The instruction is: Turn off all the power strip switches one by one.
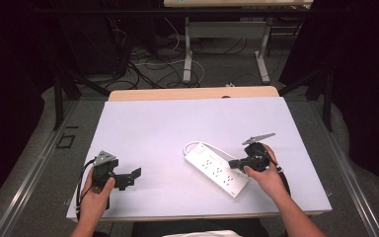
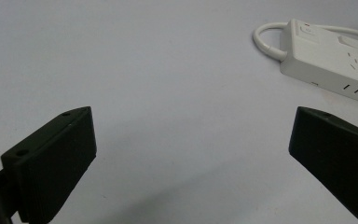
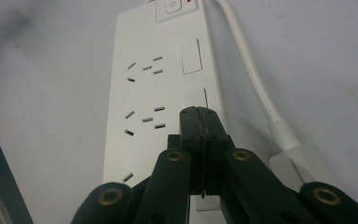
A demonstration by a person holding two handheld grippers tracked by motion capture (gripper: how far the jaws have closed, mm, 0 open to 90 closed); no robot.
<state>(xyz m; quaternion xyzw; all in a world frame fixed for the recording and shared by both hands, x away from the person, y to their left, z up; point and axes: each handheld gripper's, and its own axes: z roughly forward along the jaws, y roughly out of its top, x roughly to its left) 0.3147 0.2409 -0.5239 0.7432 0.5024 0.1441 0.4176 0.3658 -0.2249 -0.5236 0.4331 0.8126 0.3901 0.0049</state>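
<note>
Up close, right tool [image 3: 200, 116] over power strip [image 3: 161, 88]

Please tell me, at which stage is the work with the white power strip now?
Nothing looks finished: no plug sits in the white plastic power strip. In hand: the right gripper, jaws closed, is over a cover beside its sockets. The left gripper waits open, apart. What remains is unclear.

This looks like a lab or recording room. A pale lavender rectangular tabletop [image 1: 177, 123] stands on a grey carpeted floor [image 1: 34, 148], with black curtains [image 1: 10, 74] at the left and right. At the far side, loose black and white cables [image 1: 148, 69] trail beneath a grey metal-legged desk [image 1: 227, 34].
</note>
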